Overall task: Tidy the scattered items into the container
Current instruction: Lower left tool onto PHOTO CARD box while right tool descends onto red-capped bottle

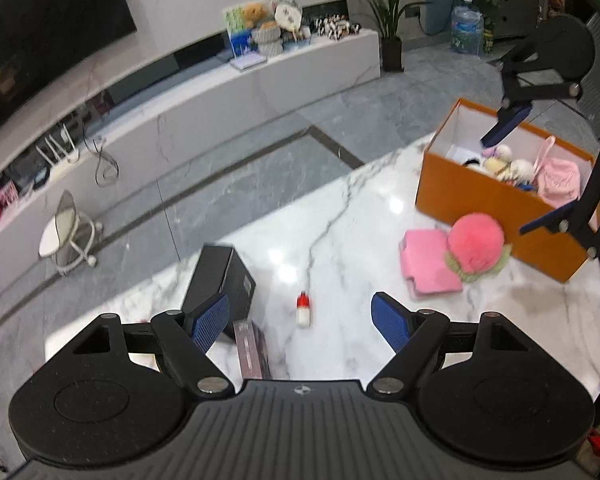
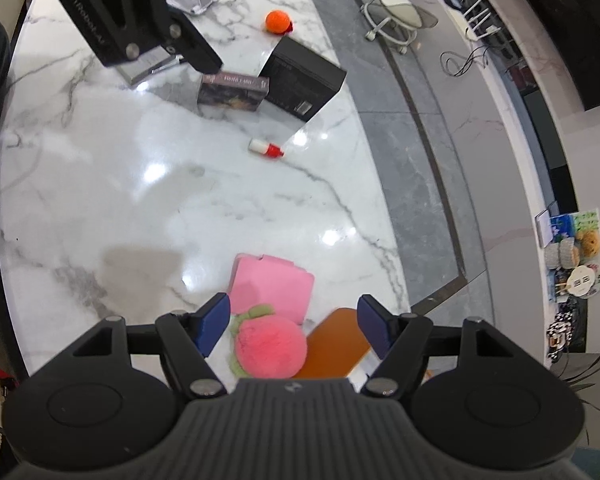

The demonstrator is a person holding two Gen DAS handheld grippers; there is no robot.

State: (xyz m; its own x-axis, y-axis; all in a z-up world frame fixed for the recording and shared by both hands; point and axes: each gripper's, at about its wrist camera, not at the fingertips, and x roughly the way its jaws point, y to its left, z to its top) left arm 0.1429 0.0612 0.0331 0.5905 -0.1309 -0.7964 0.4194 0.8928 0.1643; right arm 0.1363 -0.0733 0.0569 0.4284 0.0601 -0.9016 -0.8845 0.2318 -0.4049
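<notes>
Currently both hand-held grippers, left (image 1: 300,324) and right (image 2: 293,322), are seen released, nothing grasped. A pink plush peach (image 2: 269,346) and pink case (image 2: 274,286) are noted on the marble surface (image 2: 100,200), just beside the orange box (image 1: 496,208); a small red-and-white bottle (image 1: 303,309) is seen well apart.

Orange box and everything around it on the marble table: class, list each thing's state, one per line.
orange box: open, holding toys
pink peach plush: on table, against box
pink case: closed, flat
small bottle: lying down
left gripper: open
right gripper: open
</notes>
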